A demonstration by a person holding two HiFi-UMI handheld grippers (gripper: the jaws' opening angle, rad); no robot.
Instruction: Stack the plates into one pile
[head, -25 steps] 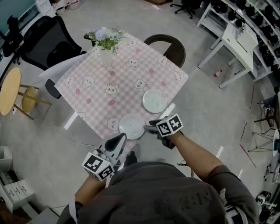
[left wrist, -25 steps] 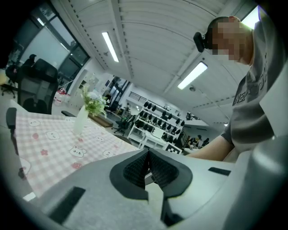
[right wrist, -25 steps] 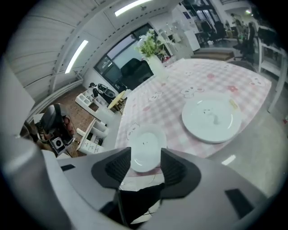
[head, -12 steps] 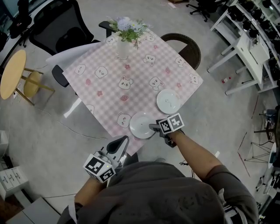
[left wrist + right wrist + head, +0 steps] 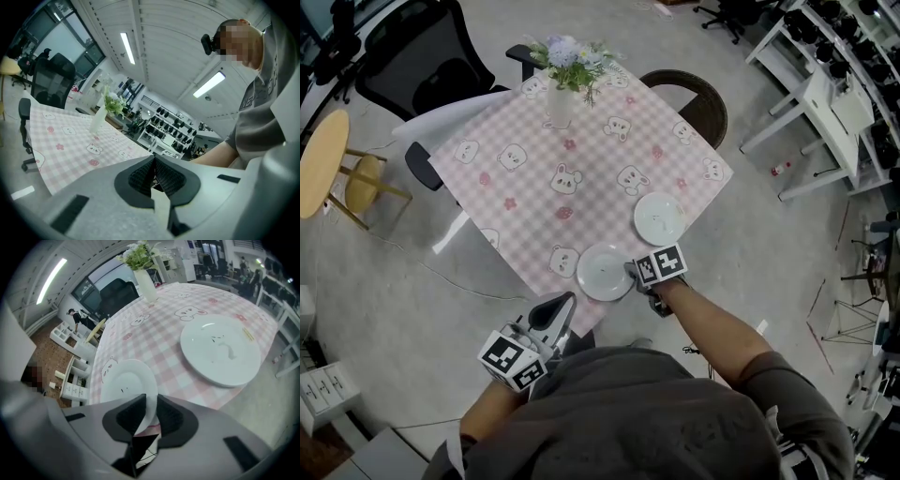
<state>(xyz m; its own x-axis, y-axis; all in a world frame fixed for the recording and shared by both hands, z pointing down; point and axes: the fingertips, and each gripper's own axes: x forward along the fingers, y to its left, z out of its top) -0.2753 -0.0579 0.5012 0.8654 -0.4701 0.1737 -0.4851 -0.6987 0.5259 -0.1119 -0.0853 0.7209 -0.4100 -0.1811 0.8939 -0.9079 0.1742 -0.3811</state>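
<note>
Your right gripper (image 5: 149,411) has just been closing its jaws, and they now pinch the near rim of the nearer white plate (image 5: 605,272). That plate lies flat on the pink checked tablecloth (image 5: 534,178), at the table corner closest to you. Your left gripper (image 5: 153,171) hangs off the table, close to your body, its jaws pressed together on nothing. The second white plate (image 5: 659,217) lies flat just beside the first, not touching it, along the same table edge.
</note>
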